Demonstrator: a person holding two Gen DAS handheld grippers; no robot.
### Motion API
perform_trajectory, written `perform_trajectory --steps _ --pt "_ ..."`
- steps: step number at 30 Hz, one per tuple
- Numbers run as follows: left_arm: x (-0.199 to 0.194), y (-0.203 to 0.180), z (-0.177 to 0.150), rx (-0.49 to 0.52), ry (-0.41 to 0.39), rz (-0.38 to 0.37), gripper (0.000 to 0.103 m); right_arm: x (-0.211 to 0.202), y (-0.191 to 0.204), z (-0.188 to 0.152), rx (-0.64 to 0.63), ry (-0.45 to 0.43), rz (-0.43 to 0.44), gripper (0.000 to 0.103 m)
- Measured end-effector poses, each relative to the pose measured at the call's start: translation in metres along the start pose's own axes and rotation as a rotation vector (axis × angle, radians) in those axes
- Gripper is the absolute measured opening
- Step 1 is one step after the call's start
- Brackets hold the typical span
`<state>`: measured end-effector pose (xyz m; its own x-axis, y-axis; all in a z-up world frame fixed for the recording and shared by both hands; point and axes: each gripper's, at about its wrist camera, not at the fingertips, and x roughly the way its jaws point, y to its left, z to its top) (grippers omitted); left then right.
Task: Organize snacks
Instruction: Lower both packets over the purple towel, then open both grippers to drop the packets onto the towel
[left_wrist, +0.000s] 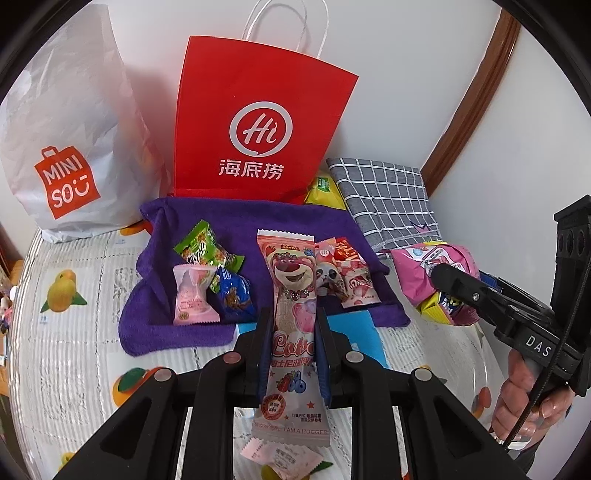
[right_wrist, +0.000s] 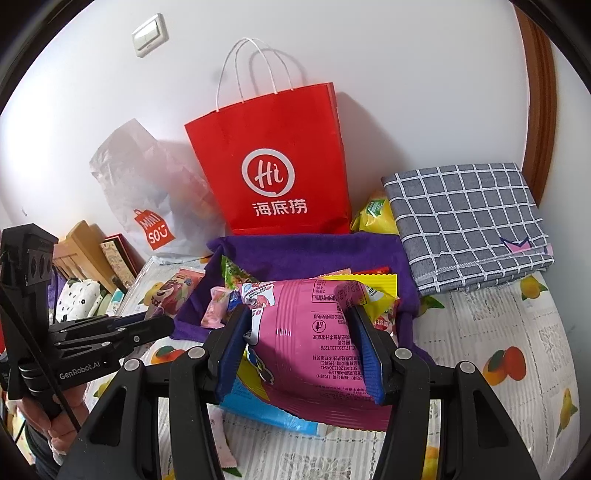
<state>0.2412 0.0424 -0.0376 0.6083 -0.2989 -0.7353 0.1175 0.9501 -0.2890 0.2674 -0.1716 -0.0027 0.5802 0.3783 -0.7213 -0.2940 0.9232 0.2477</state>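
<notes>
Your left tongs pinch the long, light bear-print snack stick mid-length over the purple cloth, while your right tongs squeeze the puffy pink snack bag near the tabletop's back edge—crinkly, slippery film, so grip gently across the middle.

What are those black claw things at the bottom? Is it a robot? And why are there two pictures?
No robot: a person holds a grabbing tool in each hand. Each tool has a camera looking along its two fingers, so there are two pictures. The left gripper pinches a long bear candy packet. The right gripper squeezes a pink snack bag. Ahead, small snacks lie on a purple cloth on the fruit-print table cover. Behind stand a red paper bag and a white Miniso bag.
</notes>
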Motion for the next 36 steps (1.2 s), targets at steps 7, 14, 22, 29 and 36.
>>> perform_trajectory --steps 7,14,22,29,36 --pt "0.015 0.004 0.012 0.006 0.012 0.012 0.020 0.018 -0.006 0.011 -0.005 0.012 -0.016 0.054" --pt "0.033 0.006 0.023 0.008 0.032 0.021 0.020 0.042 -0.011 0.022 -0.015 0.037 -0.052 0.054" --pt "0.048 0.011 0.036 0.007 0.039 0.028 0.020 0.063 -0.017 0.032 -0.018 0.060 -0.077 0.054" --pt "0.063 0.012 0.046 0.005 0.044 0.033 0.020 0.078 -0.024 0.041 -0.021 0.068 -0.096 0.054" --pt "0.079 0.015 0.052 -0.002 0.058 0.033 0.020 0.098 -0.039 0.044 0.000 0.092 -0.097 0.054"
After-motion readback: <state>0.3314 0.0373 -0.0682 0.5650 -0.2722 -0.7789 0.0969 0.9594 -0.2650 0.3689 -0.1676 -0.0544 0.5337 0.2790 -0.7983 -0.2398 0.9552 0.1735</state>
